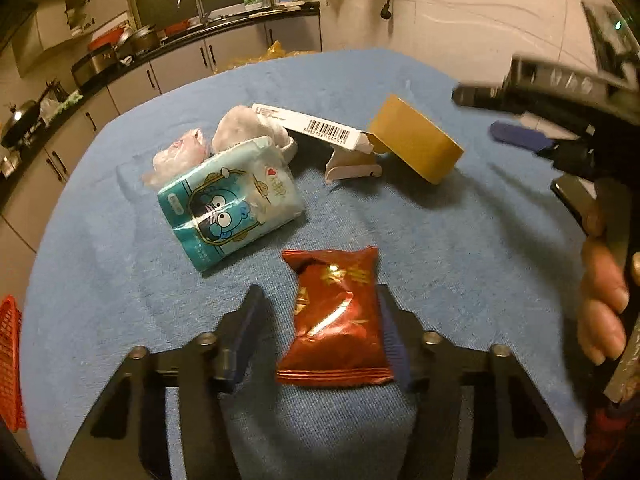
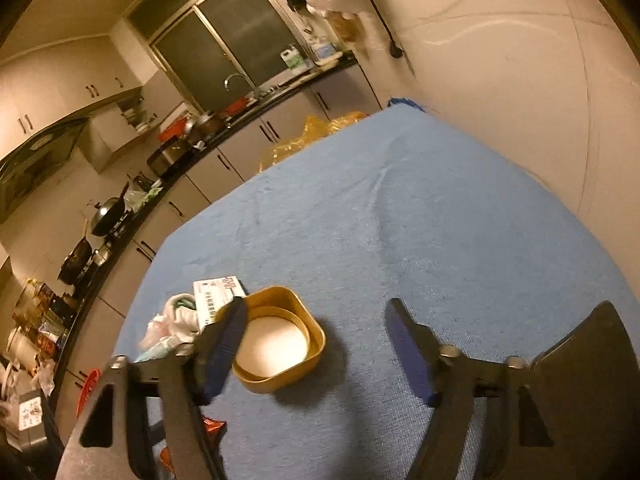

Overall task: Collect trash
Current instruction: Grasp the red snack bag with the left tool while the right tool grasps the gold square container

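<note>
- your left gripper [image 1: 320, 328] has the red packet [image 1: 335, 320] between its fingers. the right pad looks to be touching the packet's edge and the left pad stands a little off it, so the jaws are partly open and not clamped. i judge this the grasp step, not yet a hold.
- the packet lies flat on the blue cloth [image 1: 460, 260], so nothing shows as collected yet. no bin or bag for the trash can be made out for sure. an orange mesh thing [image 1: 10, 364] sits far to the left of that gripper, and it may be a basket, but only its edge shows.
- ahead of the left gripper and slightly to its left lies the tissue pack [image 1: 232, 208]. past it are crumpled wrappers [image 1: 180, 156] and a white wad [image 1: 248, 128].
- further ahead lies the barcode box [image 1: 312, 126], and to its right the brown tub [image 1: 416, 144] is tipped on its side.
- your right gripper [image 2: 316, 344] hangs wide open over the cloth and holds nothing. the tub sits just inside its left finger, near the tip.
- left to do, as i judge it: close on the packet, lift it, then take the other pieces in turn.
</note>
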The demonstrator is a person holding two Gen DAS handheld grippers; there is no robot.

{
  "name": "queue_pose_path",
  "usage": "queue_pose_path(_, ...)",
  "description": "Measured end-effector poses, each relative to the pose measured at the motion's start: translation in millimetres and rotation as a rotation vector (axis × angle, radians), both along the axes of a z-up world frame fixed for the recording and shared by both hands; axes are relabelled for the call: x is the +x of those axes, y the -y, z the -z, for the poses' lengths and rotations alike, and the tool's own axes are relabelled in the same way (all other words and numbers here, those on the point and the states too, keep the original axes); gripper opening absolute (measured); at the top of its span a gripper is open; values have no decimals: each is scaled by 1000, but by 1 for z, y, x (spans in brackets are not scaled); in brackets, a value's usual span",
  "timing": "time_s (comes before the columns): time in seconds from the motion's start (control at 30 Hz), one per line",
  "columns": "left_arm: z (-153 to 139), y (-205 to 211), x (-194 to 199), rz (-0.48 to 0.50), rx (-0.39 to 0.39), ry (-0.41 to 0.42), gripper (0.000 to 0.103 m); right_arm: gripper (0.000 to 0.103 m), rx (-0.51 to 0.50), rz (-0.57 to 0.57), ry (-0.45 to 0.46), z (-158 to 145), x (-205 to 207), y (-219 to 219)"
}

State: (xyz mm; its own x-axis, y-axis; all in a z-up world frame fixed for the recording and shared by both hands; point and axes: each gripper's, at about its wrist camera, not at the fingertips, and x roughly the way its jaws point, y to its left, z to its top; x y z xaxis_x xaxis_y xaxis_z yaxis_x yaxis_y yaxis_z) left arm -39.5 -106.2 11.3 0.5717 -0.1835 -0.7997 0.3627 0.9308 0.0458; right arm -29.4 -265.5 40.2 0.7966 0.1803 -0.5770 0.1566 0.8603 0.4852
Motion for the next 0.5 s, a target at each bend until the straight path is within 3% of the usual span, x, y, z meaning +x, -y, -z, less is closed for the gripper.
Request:
queue_pose_path(0.1,0,-5,-3,-2,-4,19,41,50,8,-22,-51,9,7,-3)
queue_pose_path(0.37,-13,-41,-14,-54,-79,82,40,31,-41,-62,-136,25,23,-15)
queue_pose_path(0.5,-14,-56,-13,-96,-113,84,40,13,-95,-93,-149,28,25,-25)
